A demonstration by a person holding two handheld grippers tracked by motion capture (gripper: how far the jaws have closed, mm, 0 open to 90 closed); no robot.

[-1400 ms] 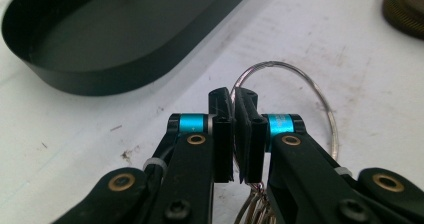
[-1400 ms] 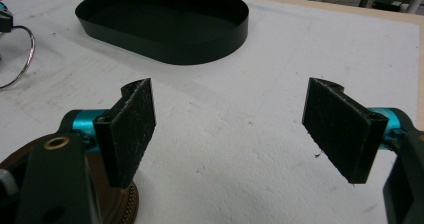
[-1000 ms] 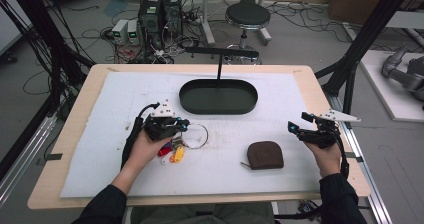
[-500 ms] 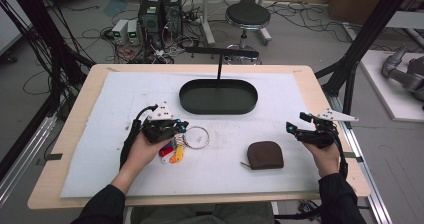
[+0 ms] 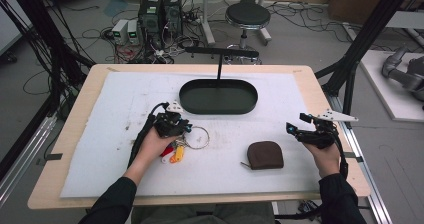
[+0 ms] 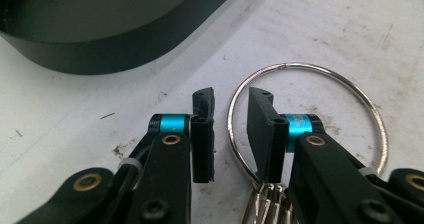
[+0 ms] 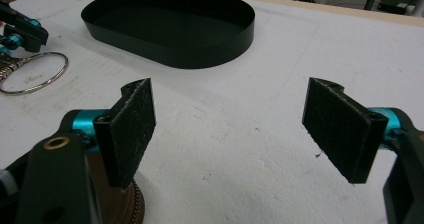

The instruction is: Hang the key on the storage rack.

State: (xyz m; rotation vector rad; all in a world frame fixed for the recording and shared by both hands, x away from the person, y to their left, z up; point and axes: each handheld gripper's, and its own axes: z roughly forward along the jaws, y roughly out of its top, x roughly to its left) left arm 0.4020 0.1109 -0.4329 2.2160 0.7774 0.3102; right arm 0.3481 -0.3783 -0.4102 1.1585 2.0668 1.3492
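A metal key ring (image 5: 198,137) lies on the white mat, with keys and red and orange tags (image 5: 173,154) bunched at its near left. My left gripper (image 5: 182,128) is low over the ring's left side. In the left gripper view the jaws stand a little apart, open, and the left arc of the ring (image 6: 305,69) runs between them without being clamped; the left gripper (image 6: 231,129) nearly touches the mat. A brown pouch (image 5: 265,155) lies to the right. My right gripper (image 5: 295,129) hovers beyond it, and in its own view the right gripper (image 7: 235,129) is wide open and holds nothing.
A black oval tray (image 5: 218,111) with an upright post and crossbar stands at the back centre, close behind the ring; its wall (image 6: 125,44) is just ahead of the left jaws. The pouch (image 7: 134,204) sits under the right gripper's left jaw. Table edges lie right and front.
My left gripper has shifted slightly right and down onto the ring's left side. The ring, the pouch and the right gripper have hardly moved.
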